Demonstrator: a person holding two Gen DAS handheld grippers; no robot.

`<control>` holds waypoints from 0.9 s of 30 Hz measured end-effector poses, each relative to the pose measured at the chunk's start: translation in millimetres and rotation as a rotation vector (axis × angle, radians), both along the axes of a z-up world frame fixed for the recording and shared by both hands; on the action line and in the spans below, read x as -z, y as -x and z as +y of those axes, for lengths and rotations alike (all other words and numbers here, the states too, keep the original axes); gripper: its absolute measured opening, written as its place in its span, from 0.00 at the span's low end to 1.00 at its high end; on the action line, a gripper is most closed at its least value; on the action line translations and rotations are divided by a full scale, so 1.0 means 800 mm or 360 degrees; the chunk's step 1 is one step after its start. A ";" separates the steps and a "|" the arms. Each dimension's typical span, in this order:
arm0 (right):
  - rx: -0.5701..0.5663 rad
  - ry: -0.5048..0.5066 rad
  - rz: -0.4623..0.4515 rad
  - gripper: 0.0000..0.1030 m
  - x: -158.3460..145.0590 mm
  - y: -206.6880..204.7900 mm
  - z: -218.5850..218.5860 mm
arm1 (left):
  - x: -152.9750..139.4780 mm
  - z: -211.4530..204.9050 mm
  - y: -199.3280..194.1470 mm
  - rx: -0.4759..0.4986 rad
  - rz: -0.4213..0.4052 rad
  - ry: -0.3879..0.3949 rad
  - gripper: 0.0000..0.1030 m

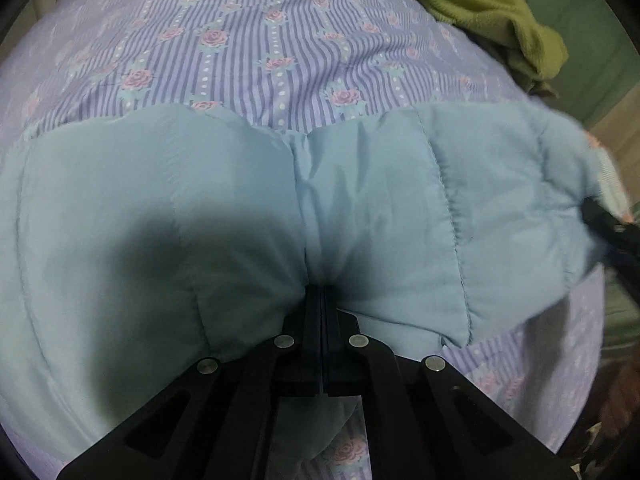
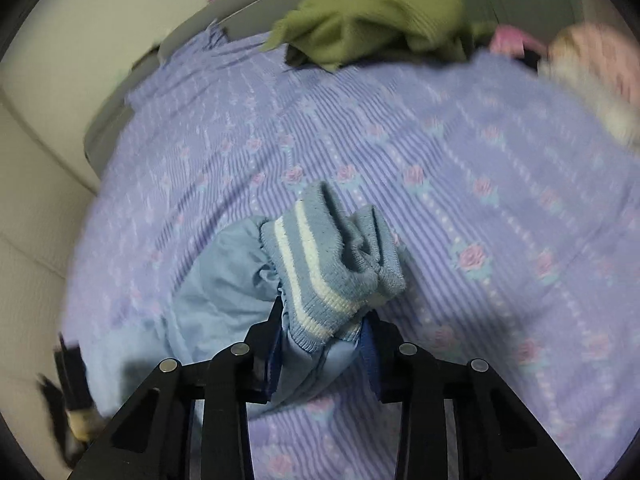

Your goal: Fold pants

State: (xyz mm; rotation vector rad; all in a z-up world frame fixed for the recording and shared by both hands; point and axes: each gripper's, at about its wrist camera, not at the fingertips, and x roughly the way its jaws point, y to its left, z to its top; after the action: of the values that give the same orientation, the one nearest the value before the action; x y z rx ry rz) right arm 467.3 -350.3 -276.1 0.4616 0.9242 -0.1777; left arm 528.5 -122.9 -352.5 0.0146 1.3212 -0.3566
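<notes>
Basically mid-fold: both grippers have hold of the light blue padded pants [image 1: 360,208], which lie across a bed covered by a lilac striped sheet with roses [image 1: 248,52].

Left gripper [image 1: 321,292]: jaws pressed together, pinching a pleat of the quilted fabric near the middle seam. The pants spread away from it to both sides and forward, bulk lying on the sheet.

Right gripper [image 2: 324,320]: jaws pinching the cuff end, with the ribbed blue-and-white striped cuffs [image 2: 336,264] bunched up and sticking out just past the fingertips. Looks like two cuffs stacked, so the legs are likely already laid together; can't confirm. Rest of the leg trails down to the left of this gripper. Right view is motion-blurred.

In the left view the right gripper shows as a dark shape at the far right edge, at the pants' end.

Step, as judged: carrying the cuff end over for a lengthwise fold. Next move calls for bringing the cuffs across toward the waist end, left pinch anchoring, then laying flat without dragging the padded layers apart.

Green garment [image 2: 372,12] is heaped at the far edge of the bed, well apart from the pants. Pinkish bundle [image 2: 592,76] far right, blurred.
</notes>
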 end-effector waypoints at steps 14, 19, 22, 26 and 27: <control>-0.0278 0.0550 -0.0190 0.34 -0.172 0.010 0.191 | -0.223 0.189 0.083 -0.0316 -0.0429 0.0047 0.50; -0.0491 0.0707 -0.0247 0.32 -0.173 -0.003 0.318 | -0.227 0.287 0.117 -0.0499 -0.0404 0.0038 0.50; -0.0625 0.0756 -0.0232 0.31 -0.153 -0.012 0.385 | -0.218 0.331 0.128 -0.0556 -0.0376 0.0024 0.50; -0.0833 0.0853 -0.0134 0.31 -0.101 -0.023 0.476 | -0.205 0.378 0.140 -0.0590 -0.0360 0.0019 0.50; -0.0880 0.0879 -0.0102 0.31 -0.087 -0.025 0.494 | -0.202 0.389 0.142 -0.0596 -0.0352 0.0012 0.50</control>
State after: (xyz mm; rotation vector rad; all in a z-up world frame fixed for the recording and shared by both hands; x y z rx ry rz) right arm 487.4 44.6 -206.3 -0.3018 0.8647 0.0894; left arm 415.2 188.0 -191.1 -0.1924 1.0758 -0.0386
